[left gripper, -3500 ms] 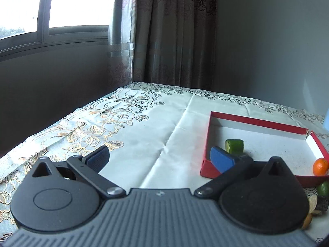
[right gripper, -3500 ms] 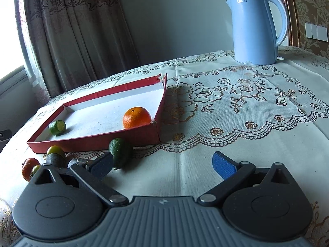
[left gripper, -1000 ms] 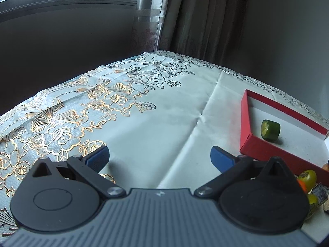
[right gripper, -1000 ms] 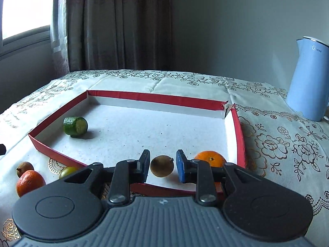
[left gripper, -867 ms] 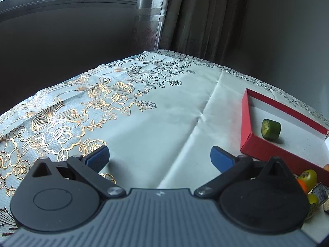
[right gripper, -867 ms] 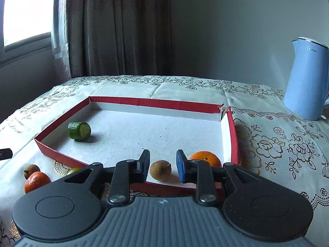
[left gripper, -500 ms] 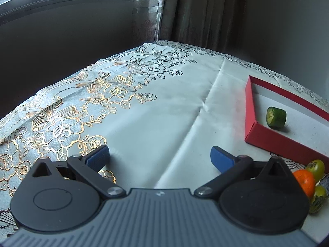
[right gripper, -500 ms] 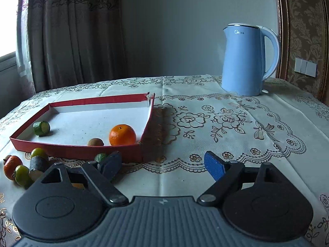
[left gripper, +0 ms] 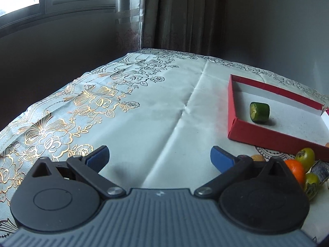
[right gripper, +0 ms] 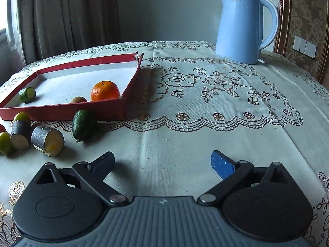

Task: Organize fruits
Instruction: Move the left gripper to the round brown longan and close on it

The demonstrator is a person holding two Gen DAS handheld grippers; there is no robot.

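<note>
Red tray (right gripper: 61,111) on the tablecloth (right gripper: 205,123) holds an orange (right gripper: 105,90), a brown fruit (right gripper: 78,99) and a cut green piece (right gripper: 27,94); more fruit lies just outside. Right gripper (right gripper: 162,162) is opening, jaws empty. Left gripper (left gripper: 159,157) gapes wide over bare cloth.

Each hand-held gripper, left (left gripper: 160,158) and right (right gripper: 162,162), has a ribbed grey body with a small pale mark at its front edge. Two round black housings flank it, each with an embossed ring and a triangular cut-out. Black link arms on silver rivets carry blue pads (left gripper: 218,158).
</note>
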